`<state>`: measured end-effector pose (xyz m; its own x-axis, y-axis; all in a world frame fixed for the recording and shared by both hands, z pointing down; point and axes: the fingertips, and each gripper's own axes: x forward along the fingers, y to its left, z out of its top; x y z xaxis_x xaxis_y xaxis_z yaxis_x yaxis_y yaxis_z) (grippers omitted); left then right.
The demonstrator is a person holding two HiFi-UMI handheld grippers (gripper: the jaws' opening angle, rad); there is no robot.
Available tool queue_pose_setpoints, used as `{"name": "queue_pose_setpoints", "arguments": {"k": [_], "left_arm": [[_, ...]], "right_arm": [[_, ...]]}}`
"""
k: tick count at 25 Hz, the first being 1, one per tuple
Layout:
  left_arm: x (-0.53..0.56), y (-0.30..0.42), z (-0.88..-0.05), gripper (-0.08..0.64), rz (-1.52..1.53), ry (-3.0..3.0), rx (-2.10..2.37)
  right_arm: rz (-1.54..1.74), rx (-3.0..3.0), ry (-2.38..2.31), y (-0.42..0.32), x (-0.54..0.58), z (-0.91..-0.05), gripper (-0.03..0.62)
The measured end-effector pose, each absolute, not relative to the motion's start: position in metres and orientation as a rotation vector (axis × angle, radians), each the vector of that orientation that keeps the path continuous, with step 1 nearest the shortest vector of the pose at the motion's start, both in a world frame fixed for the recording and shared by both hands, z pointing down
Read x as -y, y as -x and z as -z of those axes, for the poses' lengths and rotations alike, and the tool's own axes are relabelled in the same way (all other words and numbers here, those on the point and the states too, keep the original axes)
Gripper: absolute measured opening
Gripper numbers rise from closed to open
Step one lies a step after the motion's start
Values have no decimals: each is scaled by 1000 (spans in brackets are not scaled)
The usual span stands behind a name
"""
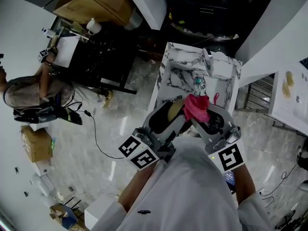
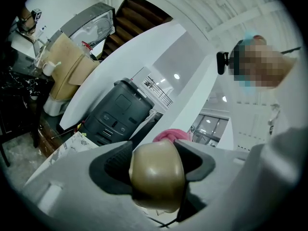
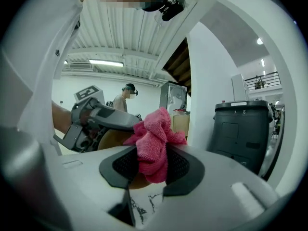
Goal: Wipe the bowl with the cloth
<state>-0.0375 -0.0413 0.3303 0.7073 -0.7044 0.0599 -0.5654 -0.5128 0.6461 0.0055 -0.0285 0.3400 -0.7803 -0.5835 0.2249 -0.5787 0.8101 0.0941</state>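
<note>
Wiping the held bowl, mid-frame.
Left gripper (image 2: 155,162) is clamping the bowl (image 1: 174,110) above the marble table (image 1: 180,73); right gripper (image 3: 153,166) is pinching the cloth (image 1: 197,107), apparently touching the bowl's right edge.

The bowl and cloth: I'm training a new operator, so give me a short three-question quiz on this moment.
1. True or false: the left gripper is shut on the bowl.
2. The right gripper holds: A) a sponge, B) the pink cloth, C) nothing.
3. Fill in: in the head view, the white table seen past both grippers has a ___ pattern.
Key: 1 true; 2 B; 3 marble.
</note>
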Motion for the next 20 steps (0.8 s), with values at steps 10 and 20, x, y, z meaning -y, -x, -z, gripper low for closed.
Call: {"name": "queue_pose_setpoints", "arguments": {"k": [10,20], "left_arm": [[45,47,-321,276,300,-2263,1029],[45,46,-326,276,293,-2248,1019]], "right_arm": [[27,2667,-818,-7,23,-362,123],[-1,2633,-737,0,1,-371,123]]}}
